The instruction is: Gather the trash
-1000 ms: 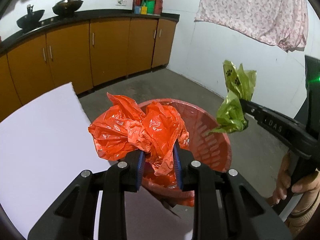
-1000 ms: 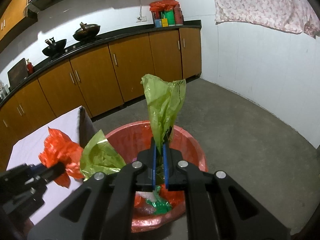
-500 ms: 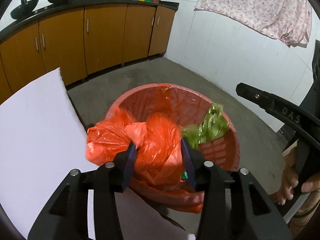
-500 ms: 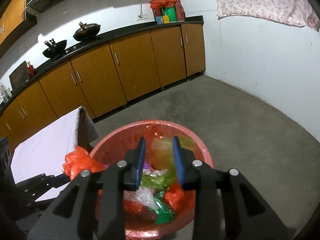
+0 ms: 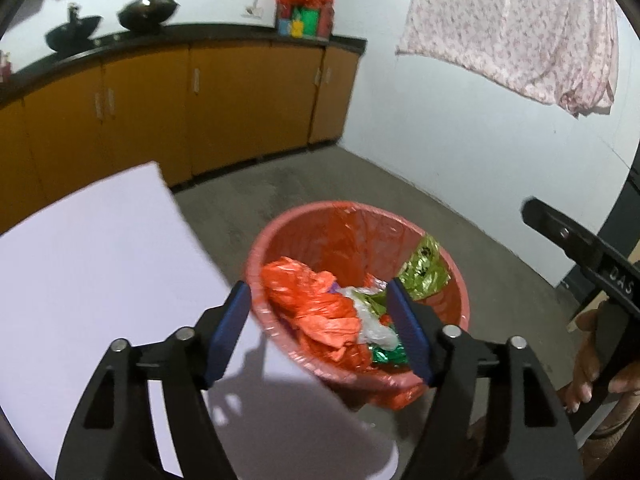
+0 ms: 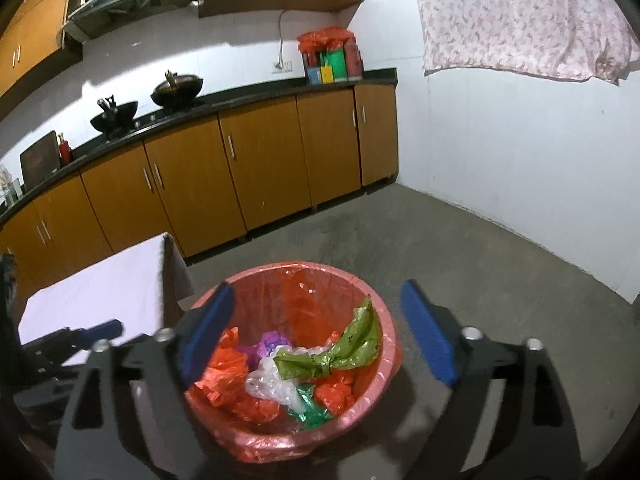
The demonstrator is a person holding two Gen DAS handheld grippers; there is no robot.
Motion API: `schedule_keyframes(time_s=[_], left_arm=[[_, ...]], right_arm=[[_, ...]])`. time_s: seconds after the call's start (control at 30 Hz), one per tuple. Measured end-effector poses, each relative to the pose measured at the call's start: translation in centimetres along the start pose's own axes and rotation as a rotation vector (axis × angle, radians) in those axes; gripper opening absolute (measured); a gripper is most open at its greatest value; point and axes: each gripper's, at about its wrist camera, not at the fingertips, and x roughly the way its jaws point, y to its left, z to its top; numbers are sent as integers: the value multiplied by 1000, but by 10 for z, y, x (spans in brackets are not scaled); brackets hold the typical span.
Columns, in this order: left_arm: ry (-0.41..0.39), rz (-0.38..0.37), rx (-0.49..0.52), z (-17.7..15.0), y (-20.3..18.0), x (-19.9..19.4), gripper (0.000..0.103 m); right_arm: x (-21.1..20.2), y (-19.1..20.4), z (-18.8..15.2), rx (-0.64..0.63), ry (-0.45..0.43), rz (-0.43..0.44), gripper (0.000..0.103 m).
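A pink bin (image 5: 460, 280) (image 6: 390, 332) lined with a red bag stands on the floor beside the table. Inside lie a crumpled orange bag (image 5: 320, 312) (image 6: 224, 368), a green bag (image 5: 424, 268) (image 6: 344, 352), and clear and purple scraps. My left gripper (image 5: 320, 316) hovers above the bin, jaws opening, nothing pressed between them. My right gripper (image 6: 316, 332) is also above the bin, jaws opening wide and empty. The right gripper's finger (image 5: 580, 248) shows at the right of the left wrist view. The left gripper's fingertip (image 6: 100, 328) shows at the left of the right wrist view.
A table under a white cloth (image 5: 92, 264) (image 6: 100, 292) stands left of the bin. Orange cabinets (image 6: 260, 168) with a black counter run along the back wall, woks (image 6: 176, 90) on top. A patterned cloth (image 6: 520, 12) hangs on the right wall. The floor is grey concrete.
Both grippers opened and let go: the orange bag dropped from the left one and the green bag from the right one into the bin. Both grippers pulled back slightly.
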Motion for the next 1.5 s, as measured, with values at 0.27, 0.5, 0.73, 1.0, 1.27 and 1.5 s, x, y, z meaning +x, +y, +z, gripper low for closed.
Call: schedule_keyframes(time_s=[0.27, 0.5, 0.73, 1.0, 1.27, 1.5], left_arm=[[-194, 158, -4, -18, 24, -103, 101], [-290, 294, -11, -42, 25, -165, 101], [-337, 383, -43, -67, 21, -197, 101], [-334, 473, -20, -94, 17, -210, 101], [-343, 544, -19, -112, 17, -220, 101], [-364, 552, -43, -119, 19, -229, 101]], right_arm=[[-57, 29, -16, -102, -67, -53, 99], [-116, 60, -38, -173, -154, -110, 99], [-150, 68, -56, -145, -123, -51, 99], [-174, 79, -70, -168, -138, -18, 99], [-185, 88, -76, -174, -167, -5, 99], [-191, 89, -81, -168, -169, 6, 99]])
